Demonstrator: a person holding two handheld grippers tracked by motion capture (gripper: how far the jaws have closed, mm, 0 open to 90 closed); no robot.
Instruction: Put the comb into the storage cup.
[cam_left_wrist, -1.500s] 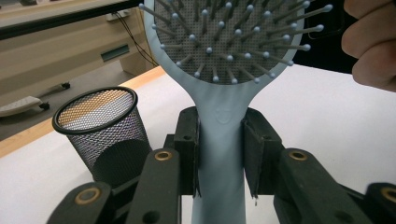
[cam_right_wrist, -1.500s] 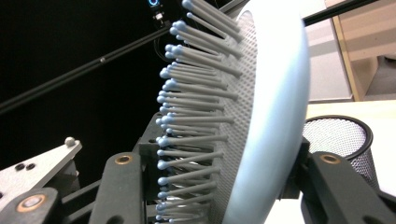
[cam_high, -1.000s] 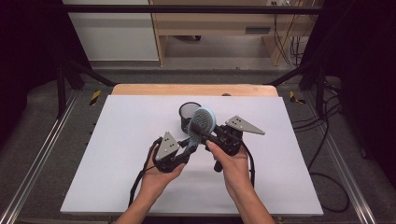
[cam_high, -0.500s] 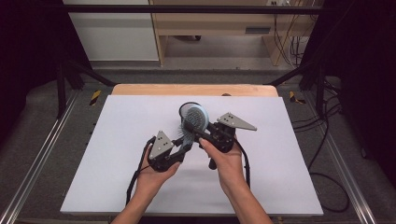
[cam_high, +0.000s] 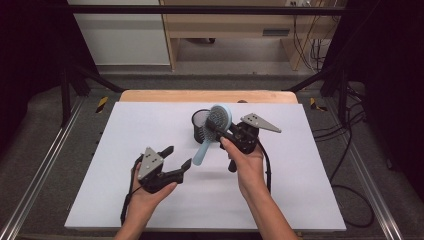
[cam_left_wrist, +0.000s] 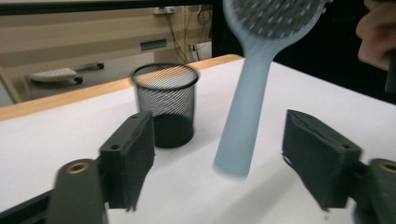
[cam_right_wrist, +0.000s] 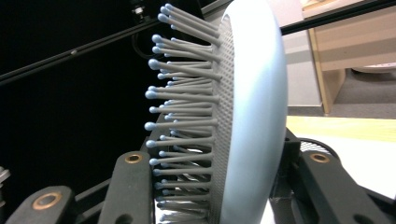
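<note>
Left tool drawn back from hairbrush, mesh cup contents unclear

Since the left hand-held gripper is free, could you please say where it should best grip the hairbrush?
On the handle's lower end, approached from the near side. The handle hangs free between the open left hand-held gripper jaws, while the right hand-held gripper clamps the bristled head.

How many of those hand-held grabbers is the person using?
2. The left gripper sits low over the table, jaws open. The right gripper is raised beside the mesh cup, clamping a hairbrush.
</note>
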